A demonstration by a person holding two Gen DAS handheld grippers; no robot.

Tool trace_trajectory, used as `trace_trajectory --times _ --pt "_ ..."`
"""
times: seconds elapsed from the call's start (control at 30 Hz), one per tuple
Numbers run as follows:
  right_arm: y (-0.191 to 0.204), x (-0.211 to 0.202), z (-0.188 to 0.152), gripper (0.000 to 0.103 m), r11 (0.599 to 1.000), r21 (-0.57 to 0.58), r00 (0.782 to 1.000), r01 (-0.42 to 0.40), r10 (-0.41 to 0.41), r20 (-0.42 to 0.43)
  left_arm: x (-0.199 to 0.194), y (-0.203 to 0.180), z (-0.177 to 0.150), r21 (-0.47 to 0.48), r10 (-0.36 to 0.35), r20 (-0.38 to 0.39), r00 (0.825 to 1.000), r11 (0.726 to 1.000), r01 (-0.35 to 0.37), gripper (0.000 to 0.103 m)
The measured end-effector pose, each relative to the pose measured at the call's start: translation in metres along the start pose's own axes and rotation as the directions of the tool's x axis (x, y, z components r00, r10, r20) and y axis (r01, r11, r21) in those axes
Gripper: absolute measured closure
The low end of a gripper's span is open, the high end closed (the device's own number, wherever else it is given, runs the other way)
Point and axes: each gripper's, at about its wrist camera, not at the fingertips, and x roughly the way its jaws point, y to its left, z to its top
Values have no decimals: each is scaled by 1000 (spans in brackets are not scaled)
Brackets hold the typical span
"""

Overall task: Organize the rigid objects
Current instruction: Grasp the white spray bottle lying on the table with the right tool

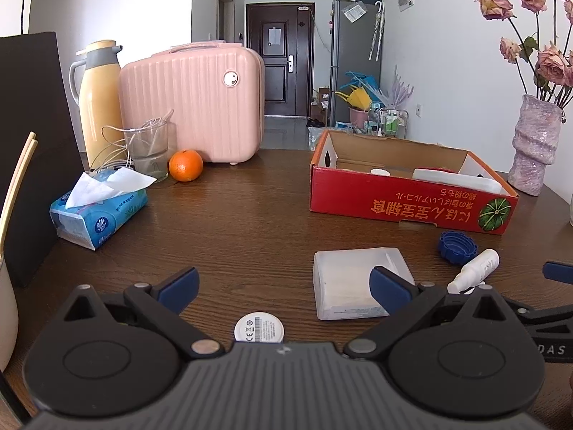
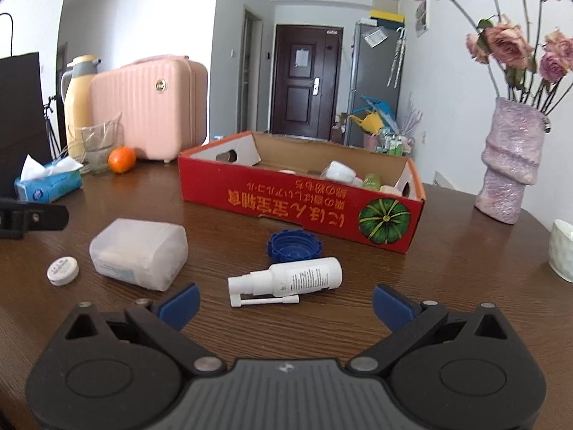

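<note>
A red cardboard box [image 1: 401, 200] [image 2: 286, 193] holding several small items stands on the brown table. In front of it lie a translucent plastic case [image 1: 352, 283] [image 2: 139, 252], a blue cap [image 1: 457, 247] [image 2: 293, 245], a white spray bottle [image 1: 476, 270] [image 2: 286, 279] and a small white round disc [image 1: 259, 329] [image 2: 63, 270]. My left gripper [image 1: 284, 288] is open, low over the table, with the disc close below it and its right finger over the case's corner. My right gripper [image 2: 284, 304] is open just in front of the spray bottle.
A tissue pack [image 1: 96, 211] [image 2: 48, 182], an orange [image 1: 185, 165] [image 2: 122, 159], a glass cup [image 1: 150, 150], a yellow thermos [image 1: 98, 96] and a pink case [image 1: 193, 104] crowd the far left. A purple vase of dried roses [image 2: 508, 165] [image 1: 533, 143] stands at right. A white cup [image 2: 562, 251] is at the right edge.
</note>
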Motion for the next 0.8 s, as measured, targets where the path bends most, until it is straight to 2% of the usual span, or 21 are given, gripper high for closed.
trace_trajectory --times 0.33,0.6,0.8 --pt "-11 43 14 0 996 -44 995 -75 72 -73 11 3 0 -11 -1 -34 999 1000 1 0" --pt "-9 64 18 0 993 -75 990 -93 84 -117 15 4 -1 -17 -10 -53 999 1000 10 0" --pt "-16 80 21 0 992 -52 983 -116 108 -150 18 2 -1 -8 -13 -64 998 1000 12 0"
